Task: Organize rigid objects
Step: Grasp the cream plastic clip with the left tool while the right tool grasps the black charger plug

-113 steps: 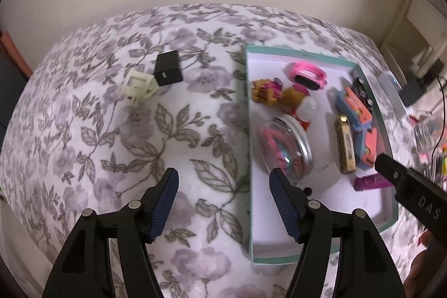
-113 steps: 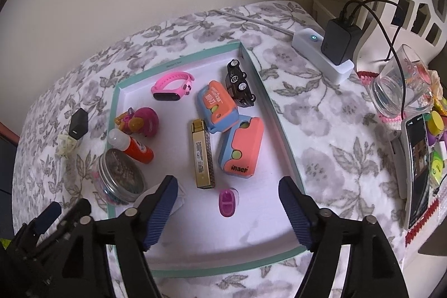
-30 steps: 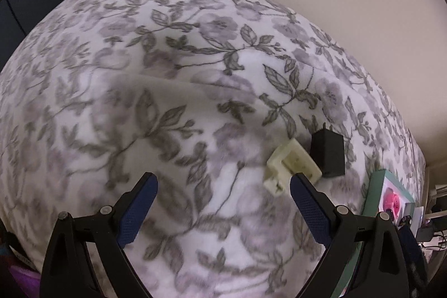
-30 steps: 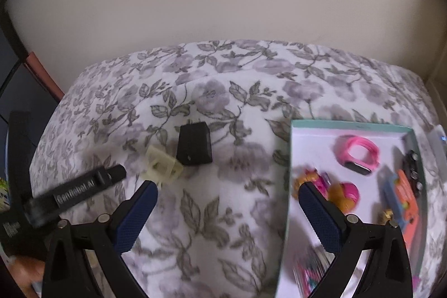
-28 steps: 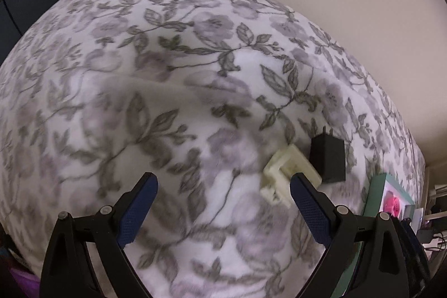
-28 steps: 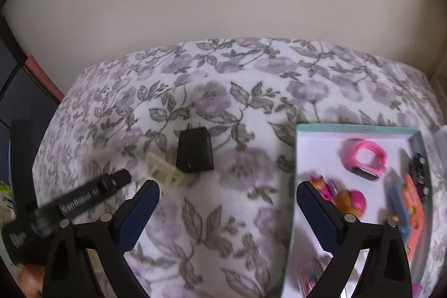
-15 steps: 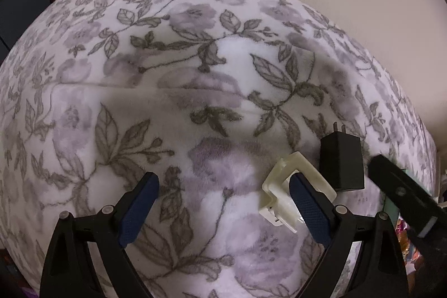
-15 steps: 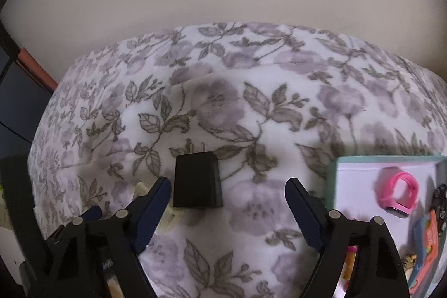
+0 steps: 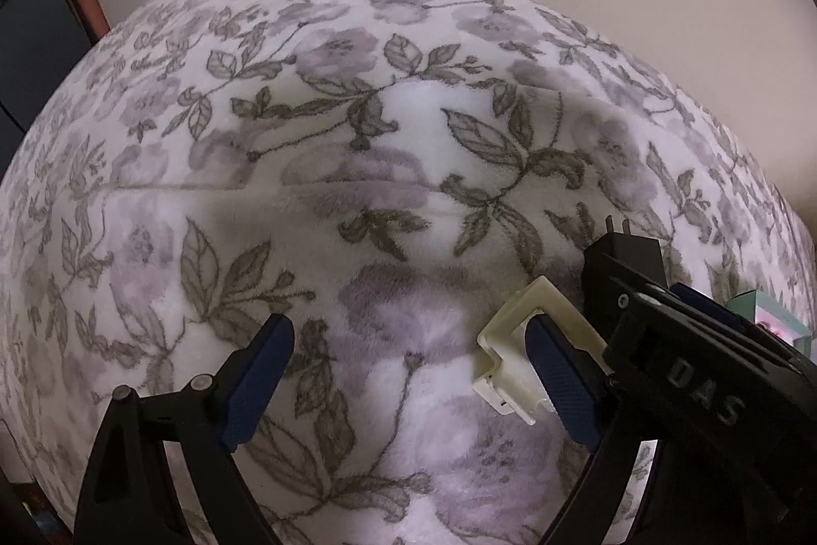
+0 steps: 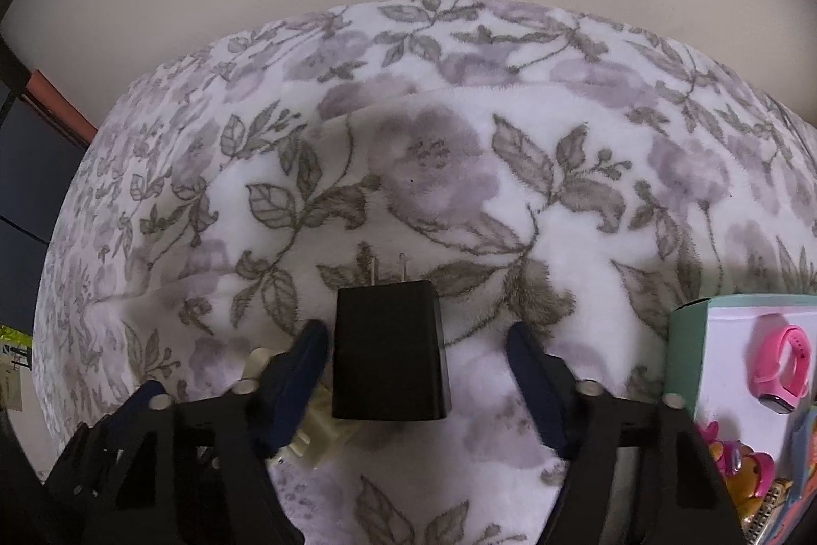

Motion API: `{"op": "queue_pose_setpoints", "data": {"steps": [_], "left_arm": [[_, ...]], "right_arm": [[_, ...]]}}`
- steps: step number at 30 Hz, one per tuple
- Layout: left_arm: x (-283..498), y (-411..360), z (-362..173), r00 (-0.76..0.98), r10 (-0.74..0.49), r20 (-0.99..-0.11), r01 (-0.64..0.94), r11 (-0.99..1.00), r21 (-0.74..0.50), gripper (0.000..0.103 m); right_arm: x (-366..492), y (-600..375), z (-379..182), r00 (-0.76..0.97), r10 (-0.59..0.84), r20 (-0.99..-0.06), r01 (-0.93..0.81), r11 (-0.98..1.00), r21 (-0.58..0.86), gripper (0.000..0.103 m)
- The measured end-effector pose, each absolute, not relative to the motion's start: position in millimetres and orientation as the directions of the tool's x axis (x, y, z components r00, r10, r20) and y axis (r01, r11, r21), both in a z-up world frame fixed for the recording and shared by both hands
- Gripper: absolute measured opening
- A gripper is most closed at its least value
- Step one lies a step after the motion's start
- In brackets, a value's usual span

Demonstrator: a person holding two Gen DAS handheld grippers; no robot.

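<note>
Right wrist view: right claw closing around black charger, pads not yet touching. Left claw spread, closing; cream bracket beside one finger.

The surface is covered by a plush white cloth printed with purple flowers and grey-green leaves, and it runs back to a plain beige wall. A black plug adapter lies flat on the cloth, prongs toward twelve o'clock, with a cream plastic clip just beside it at its eight o'clock. A teal-rimmed box rests on the cloth toward three o'clock.
</note>
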State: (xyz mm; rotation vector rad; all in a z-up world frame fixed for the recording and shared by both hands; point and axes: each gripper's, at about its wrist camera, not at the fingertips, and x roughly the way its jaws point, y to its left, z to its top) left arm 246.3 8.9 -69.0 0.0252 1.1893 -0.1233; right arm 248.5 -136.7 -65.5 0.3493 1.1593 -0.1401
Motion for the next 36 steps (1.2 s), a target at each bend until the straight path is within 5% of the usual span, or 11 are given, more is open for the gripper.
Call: {"op": "queue_pose_setpoints", "data": {"steps": [9,19,34,36], "left_arm": [[239,-4,-62,0.392,-0.071,-0.917,0.179,0.984,0.001,0.076],[230,-23,-67,0.376,-0.076,-0.924,0.258,0.966,0.026,0.058],[237,-14,-71,0.358,-0.128,-0.925,0.208,0.977,-0.055,0.053],[236,-16,-70,0.365,-0.129,-0.922,0.201,0.978,-0.057,0.045]], "right_arm": [[238,-145,-66,0.403,0.052,-0.914,0.308,0.932,0.189,0.048],[207,-161,-64,0.425,0.078,-0.902,0.388,0.884,0.26,0.047],[178,-175,-58,0.464,0.098,-0.881,0.389,0.87,0.302,0.046],[175,-175,-58,0.468,0.127,-0.874,0.385,0.862,0.331,0.046]]}}
